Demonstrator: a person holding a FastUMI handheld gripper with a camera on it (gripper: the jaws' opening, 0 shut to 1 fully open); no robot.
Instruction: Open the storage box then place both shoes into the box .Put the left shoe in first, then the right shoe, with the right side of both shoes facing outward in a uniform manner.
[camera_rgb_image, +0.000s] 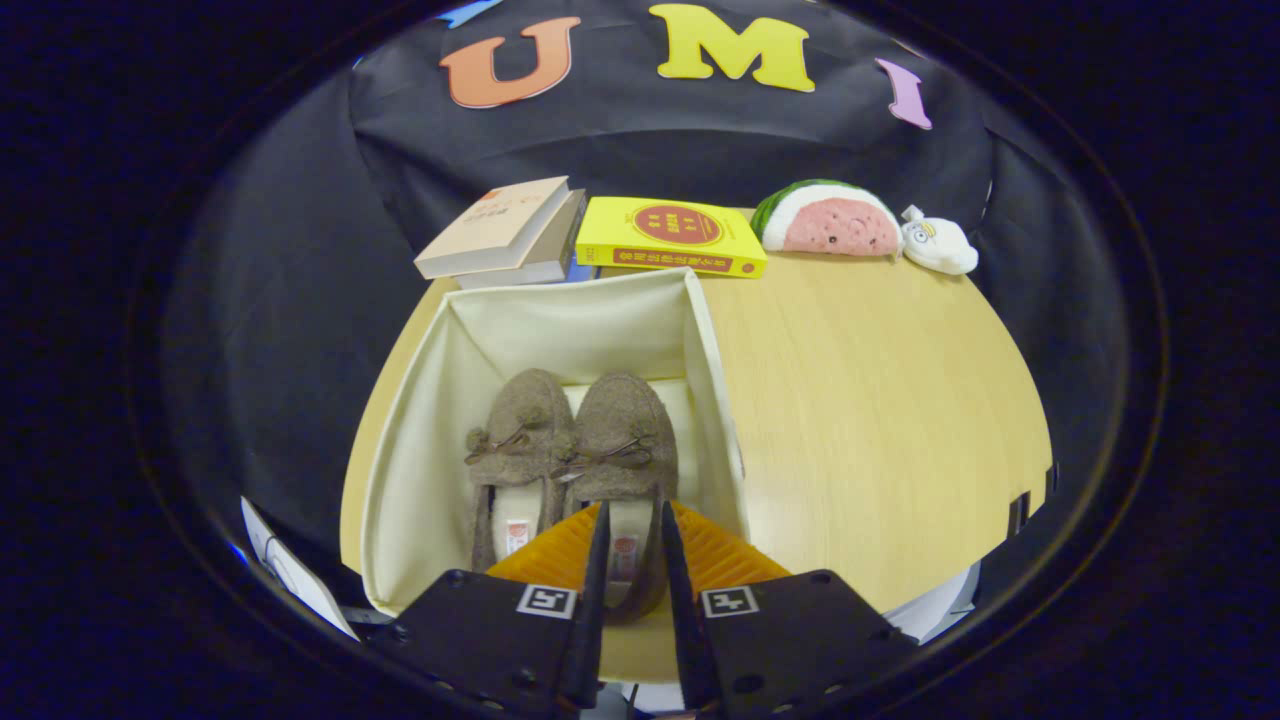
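A cream fabric storage box (712, 370) stands open on the round wooden table (880, 400). Two brown felt slippers lie side by side inside it, toes pointing away from me. The left shoe (518, 430) is nearer the box's left wall and the right shoe (622, 425) nearer its right wall. My gripper (633, 510) reaches down over the near end of the box. Its fingers stand close together on the heel of the right shoe, and the insole with a small red label shows in the narrow gap between them.
Beyond the box lie a stack of two books (505, 232) and a yellow book (672, 237). A watermelon-slice plush (828, 220) and a small white plush (940, 245) sit at the table's far right. White papers (290, 575) hang off the table's near left edge.
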